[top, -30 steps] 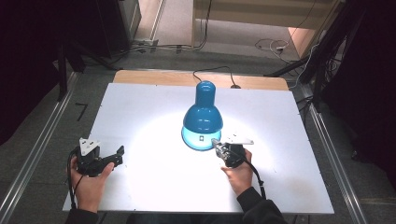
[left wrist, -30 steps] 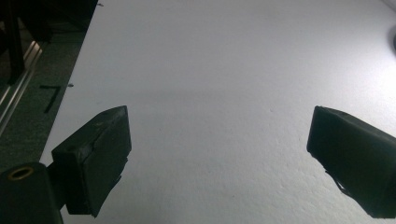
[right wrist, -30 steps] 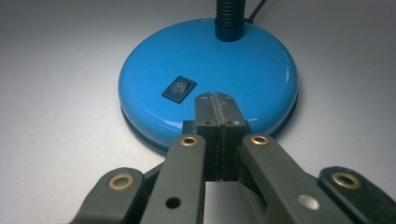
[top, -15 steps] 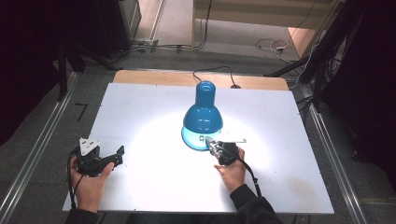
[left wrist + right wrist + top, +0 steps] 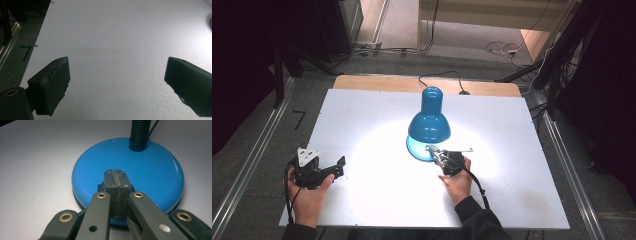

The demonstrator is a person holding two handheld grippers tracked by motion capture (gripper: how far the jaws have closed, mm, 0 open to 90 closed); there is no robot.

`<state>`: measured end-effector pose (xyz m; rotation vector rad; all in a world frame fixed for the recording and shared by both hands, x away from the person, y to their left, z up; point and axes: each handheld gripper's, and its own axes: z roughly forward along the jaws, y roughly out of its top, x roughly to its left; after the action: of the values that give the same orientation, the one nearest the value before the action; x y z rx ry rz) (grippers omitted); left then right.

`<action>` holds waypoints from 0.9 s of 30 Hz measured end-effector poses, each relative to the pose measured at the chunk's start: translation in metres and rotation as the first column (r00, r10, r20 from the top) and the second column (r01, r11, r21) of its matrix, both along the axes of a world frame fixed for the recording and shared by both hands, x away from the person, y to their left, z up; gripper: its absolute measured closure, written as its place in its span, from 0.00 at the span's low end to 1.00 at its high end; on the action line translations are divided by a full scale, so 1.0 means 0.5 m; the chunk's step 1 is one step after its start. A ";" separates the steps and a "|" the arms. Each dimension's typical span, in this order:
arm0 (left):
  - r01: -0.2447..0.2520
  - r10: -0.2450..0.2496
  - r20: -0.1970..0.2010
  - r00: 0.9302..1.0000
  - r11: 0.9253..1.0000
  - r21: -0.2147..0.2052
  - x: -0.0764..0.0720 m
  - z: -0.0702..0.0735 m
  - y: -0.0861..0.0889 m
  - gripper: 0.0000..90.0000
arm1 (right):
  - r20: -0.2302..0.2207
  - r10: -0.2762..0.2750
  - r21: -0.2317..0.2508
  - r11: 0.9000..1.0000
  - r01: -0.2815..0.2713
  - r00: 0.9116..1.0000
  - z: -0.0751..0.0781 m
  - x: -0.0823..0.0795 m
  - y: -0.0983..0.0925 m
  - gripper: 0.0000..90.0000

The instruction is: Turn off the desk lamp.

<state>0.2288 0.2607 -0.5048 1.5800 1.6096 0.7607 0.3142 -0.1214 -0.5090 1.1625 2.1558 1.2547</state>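
Right gripper pressing its closed tip onto the blue lamp's base

The right gripper (image 5: 116,173), jaws clenched together with nothing between them, rests its tip on the near part of the lamp base (image 5: 155,170), apparently on a dark switch under the tip. The ribbed neck (image 5: 140,132) rises ahead of it, at the far side of the base, and the lit blue shade (image 5: 429,125) hangs above and beyond the tip, throwing light on the white table (image 5: 362,110). The left gripper (image 5: 329,167), jaws released wide and empty, sits far to the left of the lamp, so the right hand is much the nearer. Nothing stands between tip and base.
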 end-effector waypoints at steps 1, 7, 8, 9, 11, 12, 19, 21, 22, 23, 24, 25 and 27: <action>0.001 -0.001 0.000 1.000 1.000 0.000 0.000 0.000 0.000 0.08 | -0.001 0.001 -0.001 1.000 -0.001 1.000 0.001 0.000 0.001 0.97; -0.001 0.001 -0.003 1.000 1.000 0.001 0.000 0.000 0.000 0.08 | 0.007 0.013 -0.011 1.000 -0.013 1.000 0.003 0.002 0.010 0.97; -0.001 0.001 -0.001 1.000 1.000 -0.001 0.000 0.000 0.000 0.08 | 0.009 0.016 -0.014 1.000 -0.015 1.000 0.003 0.003 0.011 0.97; -0.001 0.001 -0.001 1.000 1.000 -0.001 0.000 0.000 0.000 0.08 | 0.007 0.016 -0.015 1.000 -0.015 1.000 0.002 0.004 0.012 0.97; -0.001 0.001 -0.001 1.000 1.000 -0.002 0.000 0.000 0.000 0.08 | 0.004 0.012 -0.016 1.000 -0.012 1.000 0.000 0.005 0.012 0.98; -0.001 0.001 -0.001 1.000 1.000 -0.002 0.000 0.000 0.001 0.08 | 0.007 0.011 -0.015 1.000 -0.011 1.000 0.000 0.005 0.012 0.98; 0.000 0.000 0.000 1.000 1.000 -0.002 0.000 0.000 0.000 0.08 | 0.014 0.010 -0.020 1.000 -0.009 1.000 -0.001 0.009 0.012 0.98; -0.001 0.001 -0.001 1.000 1.000 -0.002 0.000 0.000 0.000 0.08 | 0.017 0.007 -0.023 1.000 -0.007 1.000 -0.001 0.010 0.012 0.98; 0.000 0.000 -0.003 1.000 1.000 -0.001 0.000 0.000 0.000 0.08 | 0.015 0.003 -0.019 1.000 -0.003 1.000 -0.001 0.010 0.011 0.98; 0.000 0.000 -0.003 1.000 1.000 0.001 0.000 -0.001 0.000 0.08 | 0.015 -0.001 -0.023 1.000 0.001 1.000 -0.001 0.011 0.010 0.98; 0.001 -0.001 -0.004 1.000 1.000 0.002 0.000 0.000 0.000 0.08 | 0.010 0.002 -0.013 1.000 -0.002 1.000 -0.002 0.013 0.009 0.98; 0.000 0.000 -0.003 1.000 1.000 0.001 0.000 0.000 0.000 0.08 | 0.009 0.002 -0.011 1.000 -0.002 1.000 -0.002 0.013 0.008 0.98; 0.000 0.000 -0.001 1.000 1.000 0.000 0.001 0.000 0.000 0.08 | 0.013 0.001 -0.014 1.000 -0.001 1.000 -0.002 0.013 0.009 0.98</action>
<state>0.2291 0.2605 -0.5050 1.5804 1.6110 0.7597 0.3206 -0.1170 -0.5099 1.1448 2.1528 1.2425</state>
